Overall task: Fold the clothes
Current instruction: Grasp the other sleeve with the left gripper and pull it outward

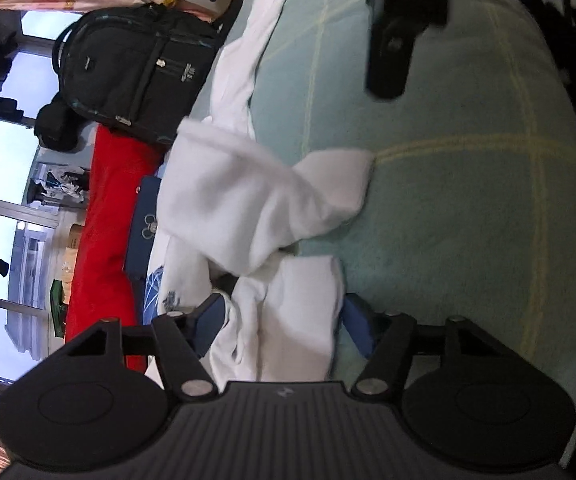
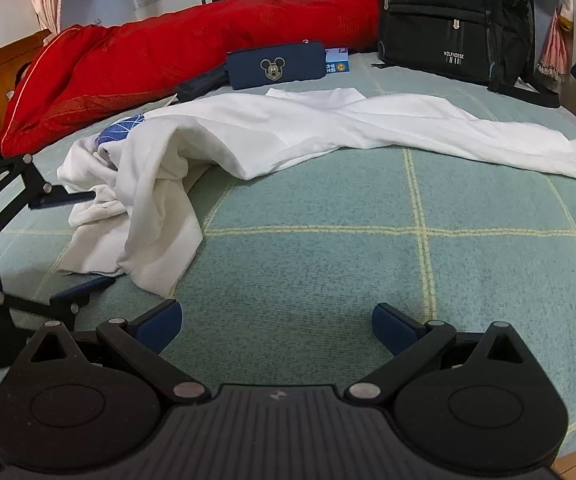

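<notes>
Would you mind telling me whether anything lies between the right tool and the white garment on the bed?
Nothing visible does. Only bare green blanket lies between the open right tool and the white garment; the left tool already straddles its bunched end on the left.

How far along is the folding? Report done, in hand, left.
Done: nothing looks folded; the white garment sprawls across the green blanket.
In hand: the left gripper straddles a bunched end.
Left: every fold; the right gripper hangs open, empty.
</notes>
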Tool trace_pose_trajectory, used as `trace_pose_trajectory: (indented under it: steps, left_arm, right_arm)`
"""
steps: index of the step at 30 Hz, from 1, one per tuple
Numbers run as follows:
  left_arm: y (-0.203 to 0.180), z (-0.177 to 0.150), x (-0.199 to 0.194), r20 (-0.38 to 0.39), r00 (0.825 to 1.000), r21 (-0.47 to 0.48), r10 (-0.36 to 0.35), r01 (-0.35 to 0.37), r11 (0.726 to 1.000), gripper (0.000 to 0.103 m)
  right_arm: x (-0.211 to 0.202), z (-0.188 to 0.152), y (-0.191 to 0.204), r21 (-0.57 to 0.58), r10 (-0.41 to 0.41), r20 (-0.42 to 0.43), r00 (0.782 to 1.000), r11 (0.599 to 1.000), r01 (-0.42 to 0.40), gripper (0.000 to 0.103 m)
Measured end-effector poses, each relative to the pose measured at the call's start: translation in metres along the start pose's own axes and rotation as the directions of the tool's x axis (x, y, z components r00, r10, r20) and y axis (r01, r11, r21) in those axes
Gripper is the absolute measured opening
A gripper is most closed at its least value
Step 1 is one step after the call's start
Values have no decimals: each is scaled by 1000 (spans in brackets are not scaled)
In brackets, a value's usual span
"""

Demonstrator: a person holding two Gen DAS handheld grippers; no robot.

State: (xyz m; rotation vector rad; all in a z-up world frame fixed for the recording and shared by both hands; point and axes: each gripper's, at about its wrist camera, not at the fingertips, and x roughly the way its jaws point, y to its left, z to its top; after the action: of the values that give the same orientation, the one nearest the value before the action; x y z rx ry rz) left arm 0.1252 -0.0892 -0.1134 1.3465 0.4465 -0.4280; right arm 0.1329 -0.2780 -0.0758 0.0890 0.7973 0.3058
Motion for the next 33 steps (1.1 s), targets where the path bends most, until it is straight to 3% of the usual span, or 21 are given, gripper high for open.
trace_pose_trajectory:
  steps: [4,6,8,10,13,19,22,25,30,33]
  left_arm:
    - [5,-5,21,-70,995,6,77,-77,997,68]
    - [3,-3,26,-85,993,4,83,-83,997,51]
    - [-8,0,25,-71,996,19,45,-43,999,14]
    - [-15,-1,24,-65,997,25,27,-25,999,4]
    - [-5,-7,19,-62,998,-35,-3,1,999,5]
    - [11,-41,5,-133,991,-20,0,-3,1000,5]
    - [33,-66,-6,-157,985,-169,-70,43,985,5]
    - [63,-95,-20,-127,979,-385,-160,100,917,5]
    - [75,-131,-31,-243,967,-361,-70,-24,932,5]
    - [80,-153,-33,-294,954,-385,-52,-69,920,5]
  right_arm:
    - [-3,1,1,2,11,5,1000,1000,-11,103]
    - [-4,1,3,-4,13,6,1000,1000,-13,103]
    - [-4,1,5,-8,13,5,1000,1000,-13,103]
    - [-4,1,5,-6,10,5,1000,1000,-10,103]
    - [-8,1,6,-3,12,12,1000,1000,-12,103]
    - [-16,3,10,-4,11,30,1000,1000,-11,103]
    - [-19,3,15,-5,28,33,999,1000,-28,103]
    - [-22,4,22,-16,38,35,999,999,-38,103]
    - [-27,6,34,-38,43,42,998,998,-41,103]
    - [-31,7,41,-45,45,47,998,998,-43,103]
